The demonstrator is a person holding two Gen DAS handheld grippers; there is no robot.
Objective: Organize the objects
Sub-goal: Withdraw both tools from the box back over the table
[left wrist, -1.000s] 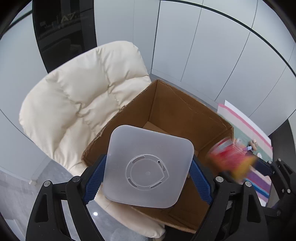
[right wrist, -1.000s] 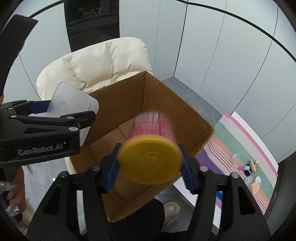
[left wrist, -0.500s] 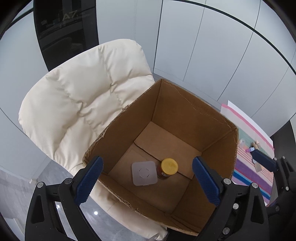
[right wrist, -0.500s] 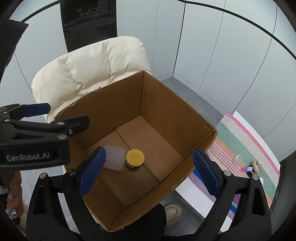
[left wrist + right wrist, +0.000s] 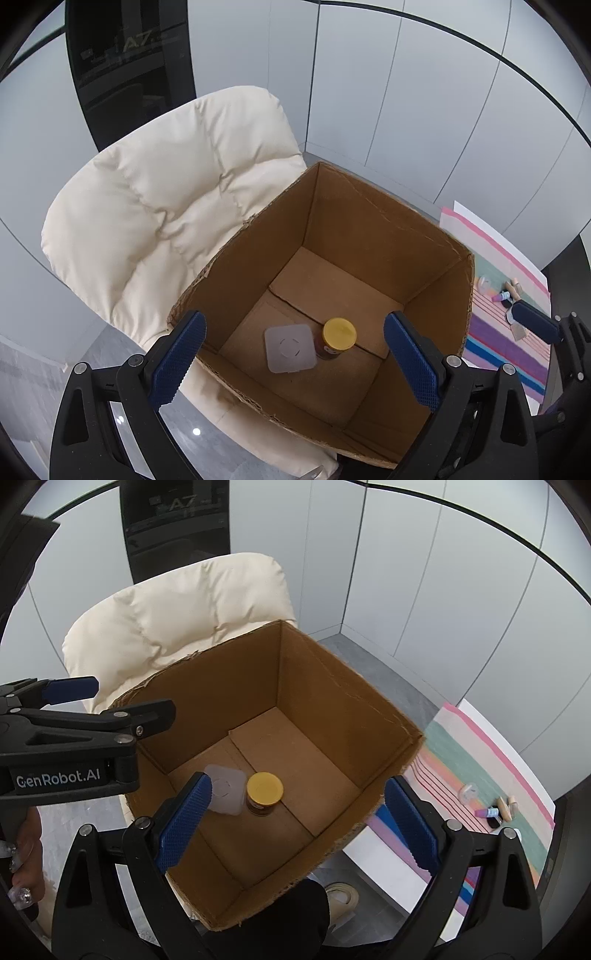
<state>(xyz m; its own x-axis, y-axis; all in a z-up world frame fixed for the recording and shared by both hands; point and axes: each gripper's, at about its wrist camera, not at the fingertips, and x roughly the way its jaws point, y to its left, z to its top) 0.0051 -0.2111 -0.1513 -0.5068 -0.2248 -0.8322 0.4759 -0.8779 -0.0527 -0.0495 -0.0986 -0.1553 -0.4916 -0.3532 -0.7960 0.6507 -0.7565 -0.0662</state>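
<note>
Both the left gripper [image 5: 295,362] and the right gripper [image 5: 297,821] hang over the cardboard box [image 5: 373,236] with jaws spread wide, holding nothing. On the box floor stand one frosted square container [image 5: 290,348] and one yellow-lidded jar [image 5: 338,336], touching. The box sits against one cream cushioned chair [image 5: 166,221]; beside it lies one striped mat [image 5: 495,764] with several small items.

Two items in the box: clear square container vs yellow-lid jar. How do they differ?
The square container is translucent white with rounded corners; the jar has a round yellow lid and a dark body. The square container shows the wider top of the two. Both stand upright, side by side on the floor of the cardboard box.
</note>
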